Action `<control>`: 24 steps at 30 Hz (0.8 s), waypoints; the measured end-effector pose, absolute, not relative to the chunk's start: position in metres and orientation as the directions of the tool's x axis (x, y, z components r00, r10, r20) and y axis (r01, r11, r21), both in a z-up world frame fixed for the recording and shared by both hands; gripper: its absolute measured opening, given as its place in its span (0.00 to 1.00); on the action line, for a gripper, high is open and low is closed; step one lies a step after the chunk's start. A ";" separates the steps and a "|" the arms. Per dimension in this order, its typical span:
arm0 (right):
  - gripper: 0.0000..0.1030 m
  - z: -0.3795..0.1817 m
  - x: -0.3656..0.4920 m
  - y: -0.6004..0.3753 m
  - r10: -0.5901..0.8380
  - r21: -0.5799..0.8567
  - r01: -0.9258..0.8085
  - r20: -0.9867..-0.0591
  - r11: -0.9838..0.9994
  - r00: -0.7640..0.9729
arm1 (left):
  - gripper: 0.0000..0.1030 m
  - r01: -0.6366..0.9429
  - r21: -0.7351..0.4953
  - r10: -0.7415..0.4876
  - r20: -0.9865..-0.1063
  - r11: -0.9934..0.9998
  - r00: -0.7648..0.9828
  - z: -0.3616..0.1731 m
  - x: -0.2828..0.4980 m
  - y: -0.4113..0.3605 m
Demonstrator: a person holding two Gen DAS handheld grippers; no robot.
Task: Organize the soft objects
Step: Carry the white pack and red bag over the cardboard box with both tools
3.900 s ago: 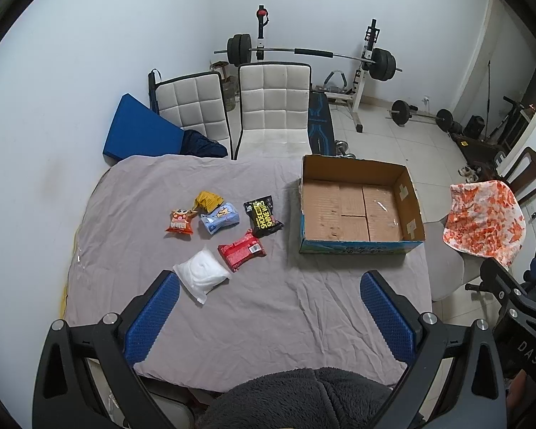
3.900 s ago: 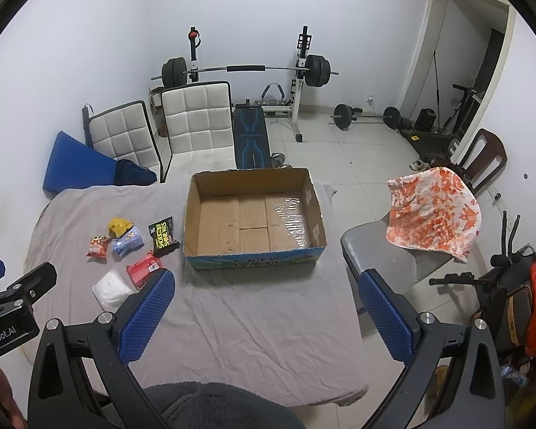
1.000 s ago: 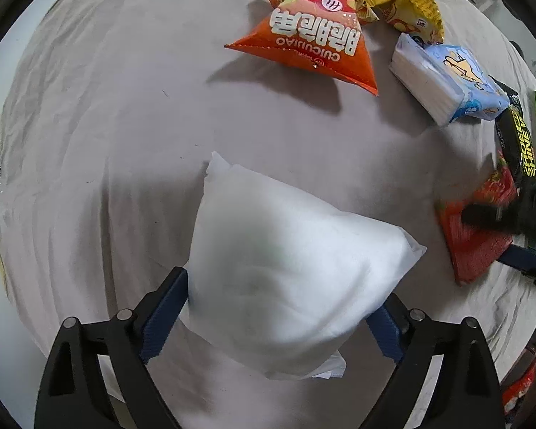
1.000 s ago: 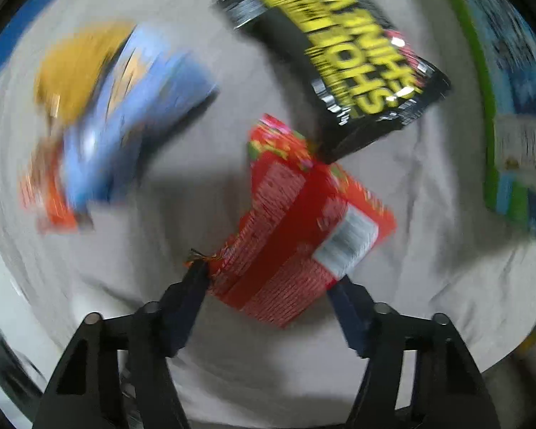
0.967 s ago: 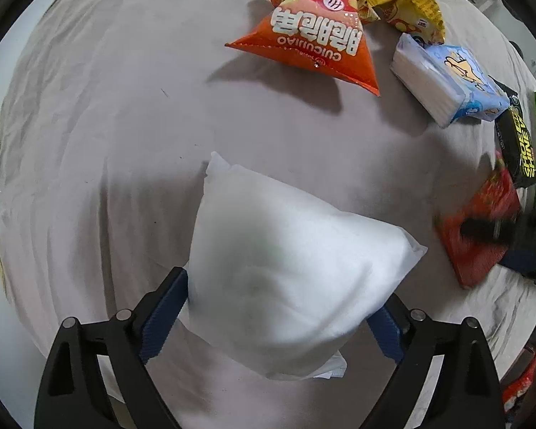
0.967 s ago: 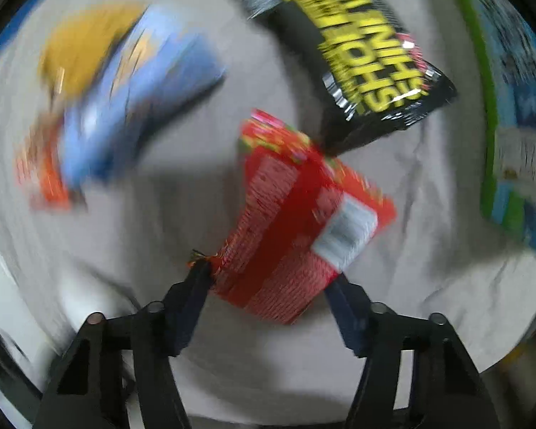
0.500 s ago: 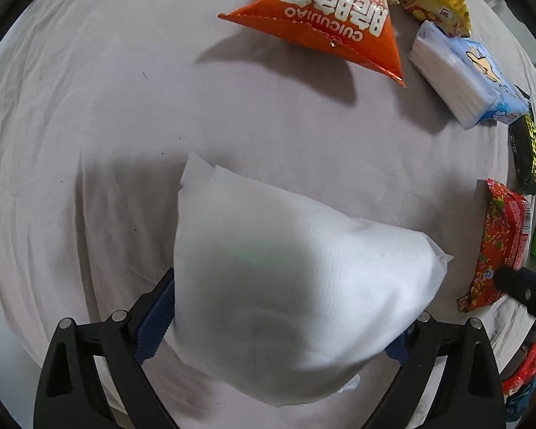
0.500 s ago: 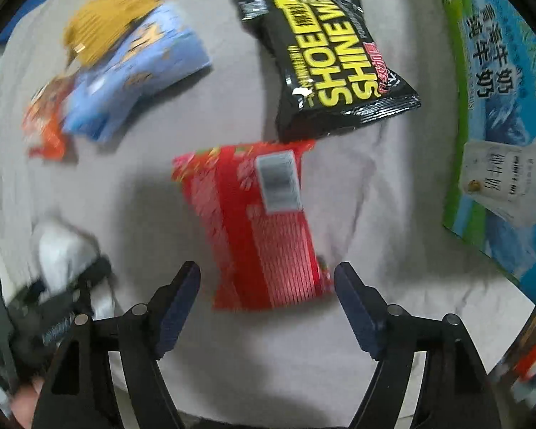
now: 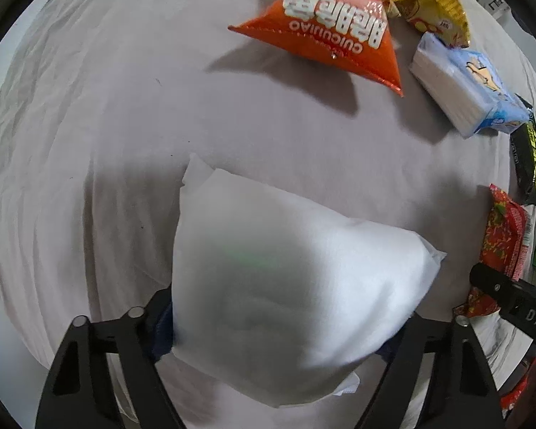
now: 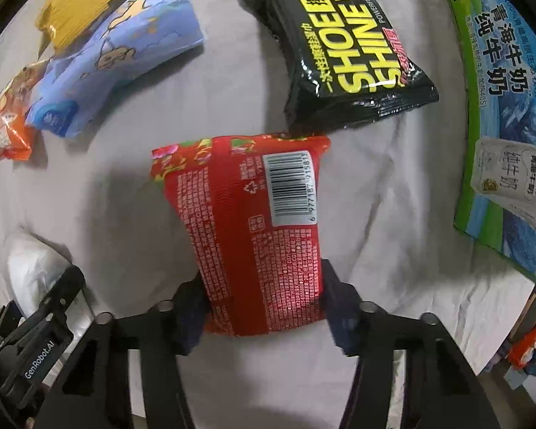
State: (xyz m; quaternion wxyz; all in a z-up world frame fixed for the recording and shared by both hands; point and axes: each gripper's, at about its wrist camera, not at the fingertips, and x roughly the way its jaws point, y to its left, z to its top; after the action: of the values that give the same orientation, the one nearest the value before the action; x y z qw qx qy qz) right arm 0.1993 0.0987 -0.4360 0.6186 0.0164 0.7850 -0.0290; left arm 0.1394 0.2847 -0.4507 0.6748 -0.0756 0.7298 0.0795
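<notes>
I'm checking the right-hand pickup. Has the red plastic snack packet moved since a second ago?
Yes. The red plastic snack packet has turned from slanted to lengthwise between the right gripper's closed fingers, its far end now nearer the black shoe-wipes pouch.

A wrinkled grey cloth covers the table, with shadows across it.

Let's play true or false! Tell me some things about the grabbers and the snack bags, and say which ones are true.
1. The left gripper squeezes the white pillow pack. True.
2. The right gripper holds the black bag. False: it grips the red packet.
3. The orange chip bag lies on the grey cloth. True.
4. The blue tissue pack sits inside the box. False: it lies on the cloth.
</notes>
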 end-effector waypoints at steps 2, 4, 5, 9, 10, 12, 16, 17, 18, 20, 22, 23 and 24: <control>0.52 -0.428 0.196 0.106 -0.018 -0.031 0.053 -0.972 0.998 -0.234 | 0.74 -0.220 0.012 -0.003 -0.998 0.975 -0.069 -0.446 0.139 0.285; 0.50 -0.425 0.189 0.114 -0.027 -0.037 0.040 -0.973 0.999 -0.228 | 0.73 -0.229 0.001 -0.014 -0.998 0.974 -0.062 -0.442 0.134 0.287; 0.50 -0.422 0.185 0.115 -0.029 -0.037 0.034 -0.973 0.999 -0.227 | 0.73 -0.230 -0.002 -0.015 -0.998 0.973 -0.058 -0.438 0.133 0.282; 0.49 -0.419 0.159 0.124 -0.022 -0.026 0.014 -0.977 1.000 -0.211 | 0.73 -0.224 -0.013 -0.019 -0.999 0.974 -0.028 -0.411 0.119 0.282; 0.49 -0.413 0.151 0.125 -0.019 -0.021 0.008 -0.979 1.000 -0.203 | 0.73 -0.221 -0.017 -0.022 -1.000 0.975 -0.020 -0.406 0.116 0.279; 0.49 -0.400 0.144 0.121 -0.008 -0.007 -0.005 -0.982 1.000 -0.188 | 0.73 -0.213 -0.032 -0.033 -0.999 0.977 -0.001 -0.393 0.108 0.275; 0.49 -0.366 0.122 0.119 0.027 0.030 -0.022 -0.989 0.999 -0.148 | 0.73 -0.189 -0.069 -0.061 -0.997 0.980 0.046 -0.360 0.095 0.269; 0.49 -0.353 0.114 0.118 0.038 0.042 -0.029 -0.991 0.999 -0.130 | 0.73 -0.181 -0.081 -0.071 -0.996 0.980 0.062 -0.350 0.090 0.266; 0.49 -0.349 0.122 0.115 0.047 0.051 -0.033 -0.992 0.998 -0.118 | 0.73 -0.174 -0.094 -0.082 -0.994 0.980 0.077 -0.339 0.089 0.262; 0.49 -0.328 0.109 0.110 0.067 0.070 -0.035 -0.994 0.997 -0.092 | 0.73 -0.156 -0.117 -0.101 -0.989 0.981 0.107 -0.318 0.084 0.256; 0.49 -0.304 0.099 0.103 0.091 0.093 -0.028 -0.994 0.995 -0.064 | 0.73 -0.130 -0.146 -0.127 -0.982 0.981 0.142 -0.291 0.081 0.244; 0.49 -0.292 0.095 0.095 0.101 0.102 -0.022 -0.994 0.995 -0.047 | 0.73 -0.118 -0.155 -0.136 -0.978 0.981 0.155 -0.280 0.086 0.232; 0.49 -0.281 0.092 0.086 0.110 0.110 -0.014 -0.994 0.994 -0.029 | 0.73 -0.102 -0.165 -0.146 -0.974 0.981 0.172 -0.269 0.091 0.220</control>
State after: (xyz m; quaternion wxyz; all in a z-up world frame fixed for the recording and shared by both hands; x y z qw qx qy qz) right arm 0.0917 0.0856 -0.2810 0.6959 0.0333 0.7160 0.0445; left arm 0.0906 0.2198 -0.2693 0.7594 -0.0961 0.6434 -0.0146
